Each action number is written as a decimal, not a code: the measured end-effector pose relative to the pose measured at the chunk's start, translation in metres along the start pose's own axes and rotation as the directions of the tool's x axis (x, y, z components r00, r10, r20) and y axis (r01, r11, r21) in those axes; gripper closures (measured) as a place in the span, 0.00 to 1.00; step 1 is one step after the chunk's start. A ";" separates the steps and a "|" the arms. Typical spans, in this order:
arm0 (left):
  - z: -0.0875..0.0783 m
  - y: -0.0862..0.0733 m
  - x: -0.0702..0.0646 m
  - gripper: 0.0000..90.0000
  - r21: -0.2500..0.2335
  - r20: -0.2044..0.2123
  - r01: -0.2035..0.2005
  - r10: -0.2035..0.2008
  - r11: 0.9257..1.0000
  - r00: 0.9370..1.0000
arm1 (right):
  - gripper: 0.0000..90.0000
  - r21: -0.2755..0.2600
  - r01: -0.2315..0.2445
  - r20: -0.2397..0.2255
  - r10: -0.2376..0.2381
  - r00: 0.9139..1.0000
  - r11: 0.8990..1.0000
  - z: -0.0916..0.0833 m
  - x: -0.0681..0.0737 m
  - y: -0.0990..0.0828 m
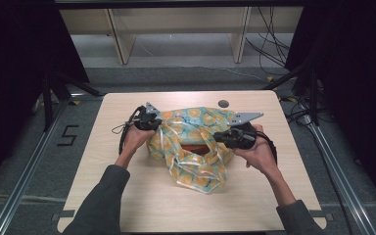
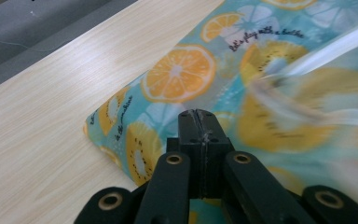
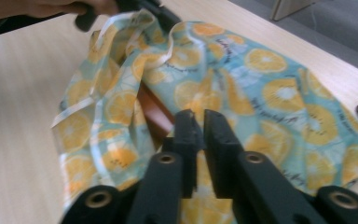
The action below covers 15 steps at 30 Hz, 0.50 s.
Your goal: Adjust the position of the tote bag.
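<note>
- Table (image 1: 127, 196): pale wood, bearing one fruit-print bag (image 1: 196, 142) at centre, near the far edge.
- Bag: translucent plastic, orange-slice pattern, mouth turned toward the person and partly spread; reddish-brown item (image 1: 196, 148) visible inside the opening, exact nature not determinable.
- Progress, as judged: mouth held apart from both sides, item lying just within; not determinable whether going in or coming out. Remaining either way: item moved fully, mouth released.
- Left gripper (image 2: 200, 122): at the bag's left rim, jaws pressed together with no visible gap; blurred white handle strip (image 2: 284, 105) just beside the tips; film between the jaws likely, not confirmed.
- Right gripper (image 3: 199, 122): at the bag's right side above the opening, jaws nearly closed, narrow slit remaining; anything pinched not determinable.
</note>
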<state>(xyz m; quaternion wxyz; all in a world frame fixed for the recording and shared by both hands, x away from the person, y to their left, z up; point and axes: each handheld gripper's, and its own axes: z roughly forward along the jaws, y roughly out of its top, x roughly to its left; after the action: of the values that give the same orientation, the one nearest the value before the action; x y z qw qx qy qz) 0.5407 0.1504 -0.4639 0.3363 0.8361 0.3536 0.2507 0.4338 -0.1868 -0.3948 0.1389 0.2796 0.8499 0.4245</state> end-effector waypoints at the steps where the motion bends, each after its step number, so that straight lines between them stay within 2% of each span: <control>1: -0.001 0.000 0.001 0.99 0.002 0.007 -0.002 0.002 1.000 1.000 | 0.97 0.021 0.007 0.004 -0.007 1.000 1.000 -0.001 0.004 -0.003; 2: -0.001 0.000 0.001 0.99 0.002 0.007 -0.002 0.002 1.000 1.000 | 0.99 0.051 0.026 -0.004 -0.026 1.000 0.998 -0.003 0.007 -0.005; 4: -0.002 -0.002 0.004 0.99 -0.007 0.010 0.001 -0.001 1.000 1.000 | 1.00 0.056 0.034 -0.017 -0.033 0.999 0.998 -0.005 0.011 -0.008; 5: -0.003 -0.003 0.005 0.99 -0.013 0.004 0.010 -0.010 1.000 1.000 | 1.00 0.099 0.066 -0.039 -0.062 0.997 0.993 -0.007 0.020 -0.015; 7: -0.005 -0.004 0.007 0.99 -0.010 0.001 0.007 -0.006 1.000 1.000 | 1.00 0.115 0.091 -0.030 -0.088 0.996 0.989 -0.010 0.029 -0.019; 8: -0.005 -0.005 0.007 0.99 -0.014 0.007 0.024 -0.024 1.000 1.000 | 1.00 0.109 0.085 -0.013 -0.084 0.996 0.990 -0.010 0.032 -0.020; 9: -0.007 -0.005 0.007 0.99 -0.018 0.012 0.045 -0.045 0.999 0.999 | 1.00 0.135 0.089 -0.008 -0.089 0.996 0.987 -0.011 0.033 -0.019; 10: -0.007 -0.005 0.007 0.99 -0.018 0.012 0.045 -0.045 0.999 0.999 | 1.00 0.135 0.089 -0.008 -0.089 0.996 0.987 -0.011 0.033 -0.019; 11: -0.015 -0.004 0.007 0.99 -0.042 0.019 0.051 -0.050 0.998 0.999 | 1.00 0.119 0.087 0.036 -0.092 0.995 0.989 -0.006 0.030 -0.021; 13: -0.029 -0.002 0.007 0.94 -0.068 0.016 0.060 -0.059 0.996 0.998 | 1.00 0.135 0.071 0.043 -0.078 0.996 0.988 0.000 0.025 -0.021; 14: -0.029 -0.002 0.007 0.91 -0.068 0.016 0.060 -0.059 0.996 0.998 | 1.00 0.135 0.071 0.043 -0.078 0.996 0.988 0.000 0.025 -0.021; 15: -0.036 0.000 0.006 0.88 -0.100 0.023 0.085 -0.083 0.991 0.996 | 1.00 0.127 0.060 0.066 -0.069 0.995 0.990 0.007 0.019 -0.021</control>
<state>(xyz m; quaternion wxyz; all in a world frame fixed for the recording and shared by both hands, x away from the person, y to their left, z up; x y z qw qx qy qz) 0.5203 0.1690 -0.4396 0.3915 0.8049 0.3720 0.2459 0.4144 -0.1817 -0.4156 0.1649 0.2747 0.8780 0.3557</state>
